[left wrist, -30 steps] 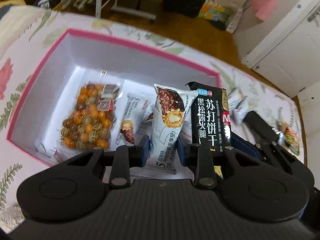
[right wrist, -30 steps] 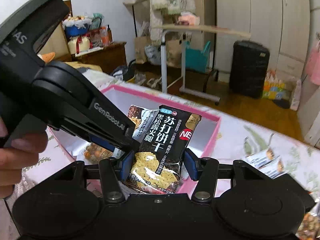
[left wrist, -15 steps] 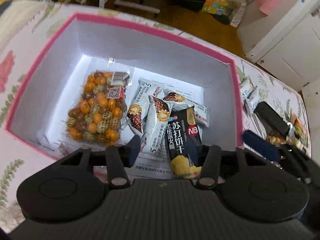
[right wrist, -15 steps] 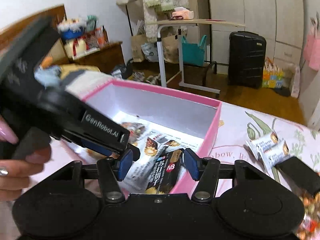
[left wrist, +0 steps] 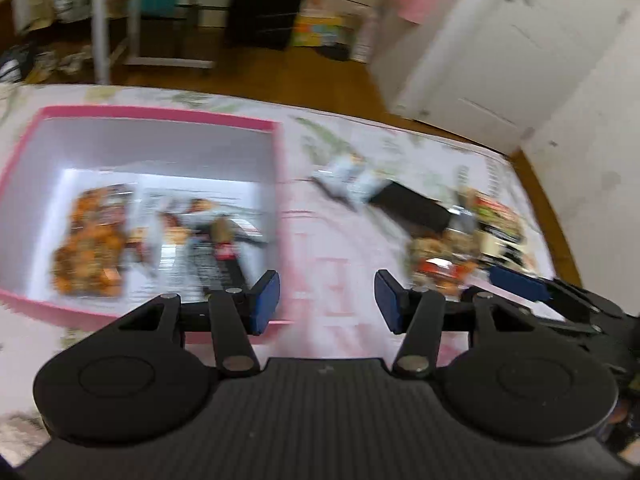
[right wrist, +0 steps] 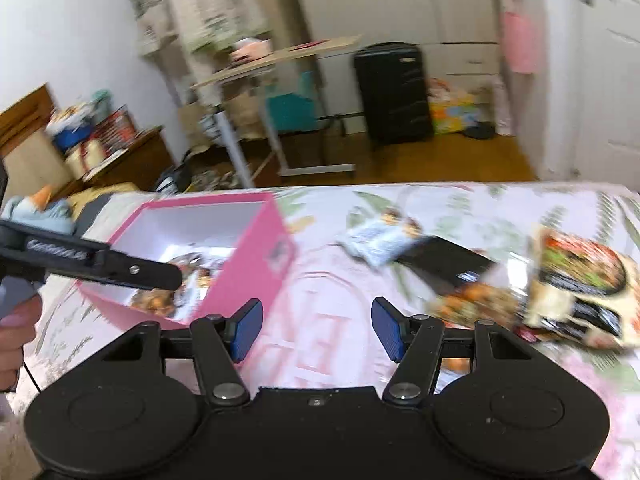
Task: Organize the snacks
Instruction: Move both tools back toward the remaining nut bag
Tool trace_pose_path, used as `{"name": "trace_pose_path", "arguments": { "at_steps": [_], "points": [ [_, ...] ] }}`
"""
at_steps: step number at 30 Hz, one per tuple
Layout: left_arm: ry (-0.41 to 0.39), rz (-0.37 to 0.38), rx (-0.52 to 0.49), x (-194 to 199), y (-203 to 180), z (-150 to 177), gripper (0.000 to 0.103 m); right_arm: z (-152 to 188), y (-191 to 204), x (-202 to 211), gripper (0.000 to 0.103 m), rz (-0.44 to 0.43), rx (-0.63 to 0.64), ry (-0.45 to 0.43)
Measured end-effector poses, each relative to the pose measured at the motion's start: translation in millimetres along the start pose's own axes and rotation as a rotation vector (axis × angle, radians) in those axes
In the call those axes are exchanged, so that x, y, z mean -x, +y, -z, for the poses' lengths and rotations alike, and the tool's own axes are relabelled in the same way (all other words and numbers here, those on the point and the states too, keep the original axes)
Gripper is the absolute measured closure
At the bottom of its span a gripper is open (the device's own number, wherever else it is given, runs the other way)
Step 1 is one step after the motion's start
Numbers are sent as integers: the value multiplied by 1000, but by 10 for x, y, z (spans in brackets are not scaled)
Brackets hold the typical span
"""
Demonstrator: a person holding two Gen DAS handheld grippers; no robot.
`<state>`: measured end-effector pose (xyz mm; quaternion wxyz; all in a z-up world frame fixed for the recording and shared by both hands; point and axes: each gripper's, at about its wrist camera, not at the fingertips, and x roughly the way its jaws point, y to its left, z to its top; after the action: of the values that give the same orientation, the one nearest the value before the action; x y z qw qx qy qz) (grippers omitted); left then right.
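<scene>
A pink box [left wrist: 276,184] with a white inside sits on the floral cloth at the left; it also shows in the right wrist view [right wrist: 256,264]. Inside lie an orange ball snack bag [left wrist: 90,240], white snack packets and the black cracker pack [left wrist: 220,260]. My left gripper [left wrist: 326,300] is open and empty, just right of the box's near right corner. My right gripper [right wrist: 316,328] is open and empty over the cloth, right of the box. Loose snacks lie to the right: white packets [right wrist: 380,236], a black pack [right wrist: 444,260] and colourful bags [right wrist: 580,284]. Both views are blurred.
The left gripper's body [right wrist: 100,260] reaches over the box in the right wrist view. The right gripper's finger [left wrist: 520,284] shows at the right of the left wrist view. Beyond the table edge are a wooden floor, a black suitcase [right wrist: 392,92] and a rolling table.
Both grippers have let go of their packs, which now lie in the box. Both have opened wider and swung right, away from the box toward the loose snacks.
</scene>
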<state>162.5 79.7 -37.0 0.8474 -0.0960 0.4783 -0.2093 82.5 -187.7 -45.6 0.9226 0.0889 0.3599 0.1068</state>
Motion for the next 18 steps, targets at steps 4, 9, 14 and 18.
{"name": "trace_pose_path", "arguments": {
  "at_steps": [4,9,14,18],
  "points": [
    [39,83,-30,-231,-327,30,51,122,-319,-54,34,116,-60,21],
    [79,123,-27,-725,-579,56,51,284,-689,-268,34,296,-114,63],
    [116,173,4,-1259,-665,106,51,445,-974,-417,34,226,-223,54],
    [123,210,28,-1630,-723,159,51,518,-990,-519,34,177,-228,37]
  ]
}}
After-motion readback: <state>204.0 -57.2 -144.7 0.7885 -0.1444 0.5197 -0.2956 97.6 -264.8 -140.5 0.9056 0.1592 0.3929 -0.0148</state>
